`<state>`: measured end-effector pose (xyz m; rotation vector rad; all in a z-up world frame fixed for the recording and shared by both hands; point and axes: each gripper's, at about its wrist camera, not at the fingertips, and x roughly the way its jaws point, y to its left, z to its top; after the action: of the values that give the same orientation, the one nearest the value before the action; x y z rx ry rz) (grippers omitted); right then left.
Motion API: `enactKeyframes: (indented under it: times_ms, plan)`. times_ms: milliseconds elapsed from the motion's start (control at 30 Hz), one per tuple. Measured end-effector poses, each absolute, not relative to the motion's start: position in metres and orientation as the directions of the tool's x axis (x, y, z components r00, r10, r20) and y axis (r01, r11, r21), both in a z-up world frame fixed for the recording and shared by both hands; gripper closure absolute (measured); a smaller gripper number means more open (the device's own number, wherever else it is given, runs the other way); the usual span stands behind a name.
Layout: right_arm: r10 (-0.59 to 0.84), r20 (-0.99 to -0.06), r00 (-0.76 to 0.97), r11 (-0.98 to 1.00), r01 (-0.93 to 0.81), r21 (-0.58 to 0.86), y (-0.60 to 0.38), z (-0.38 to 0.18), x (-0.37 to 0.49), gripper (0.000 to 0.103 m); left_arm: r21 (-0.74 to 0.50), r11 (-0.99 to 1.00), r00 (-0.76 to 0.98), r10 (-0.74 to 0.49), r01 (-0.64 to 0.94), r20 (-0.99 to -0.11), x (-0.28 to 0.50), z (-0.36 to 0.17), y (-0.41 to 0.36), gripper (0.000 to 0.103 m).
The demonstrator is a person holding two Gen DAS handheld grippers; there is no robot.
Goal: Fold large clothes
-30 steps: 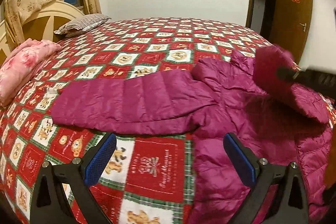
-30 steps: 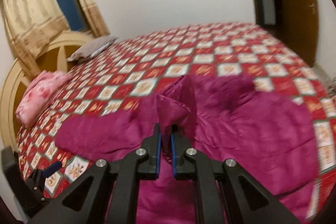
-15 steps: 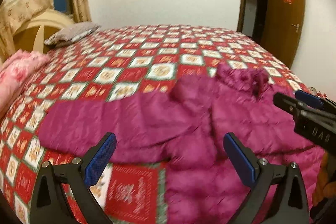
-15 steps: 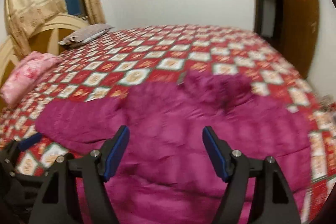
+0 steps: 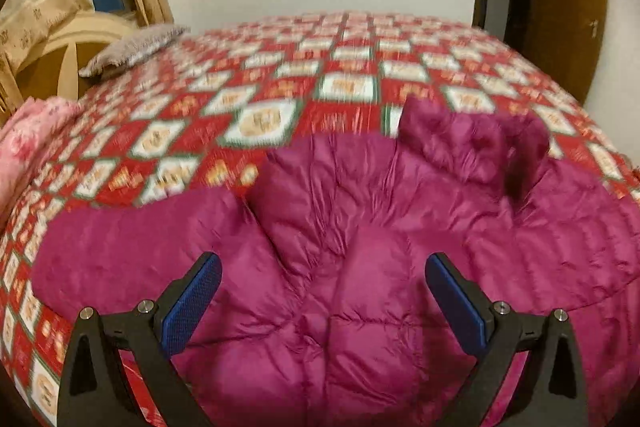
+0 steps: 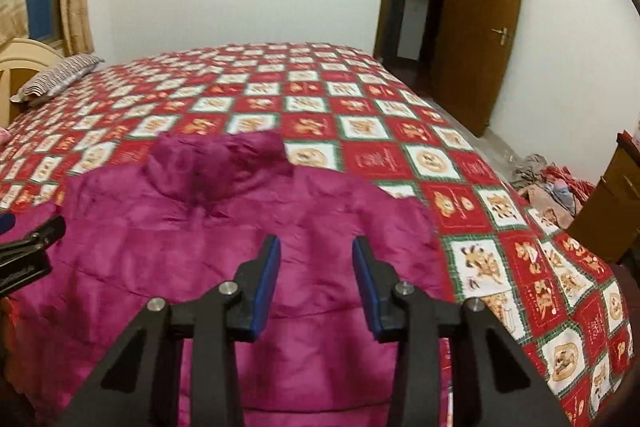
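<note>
A magenta puffer jacket [image 5: 360, 235] lies spread on the red patterned bedspread [image 5: 280, 107], collar away from me, one sleeve stretched out to the left. My left gripper [image 5: 322, 287] is wide open and empty, hovering above the jacket's left chest. In the right wrist view the jacket [image 6: 224, 239] lies flat below my right gripper [image 6: 316, 267], which is open, with a narrower gap, and empty above the jacket's middle. The left gripper's tip [image 6: 36, 235] shows at the left edge of the right wrist view.
A grey striped pillow [image 5: 132, 47] and a pink folded blanket [image 5: 28, 143] lie by the headboard at the left. A brown door [image 6: 472, 27] stands open at the right. Clothes [image 6: 552, 183] lie on the floor by a wooden cabinet [image 6: 608, 211].
My right gripper let go of the jacket part it pinched, opened, then narrowed a little. The jacket part now lies flat. My left gripper moved right, over the jacket.
</note>
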<state>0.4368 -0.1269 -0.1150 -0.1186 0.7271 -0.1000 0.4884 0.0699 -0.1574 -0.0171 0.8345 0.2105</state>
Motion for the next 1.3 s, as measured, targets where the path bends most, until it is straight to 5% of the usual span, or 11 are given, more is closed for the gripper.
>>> enactKeyframes:
  times_ms: [667,1300]
  plan:
    - [-0.157,-0.767,0.622,0.988,0.091,-0.128,-0.169,-0.175,0.463,0.062,0.188,0.963,0.632,0.268,-0.193,-0.727,0.490,-0.198,0.054,0.001]
    - [-0.138,-0.691,0.710,0.989,0.064,-0.131,-0.142,-0.142,0.423,0.062,0.150,0.970,0.632,0.240,-0.193,-0.737,0.490,-0.199,0.057,0.001]
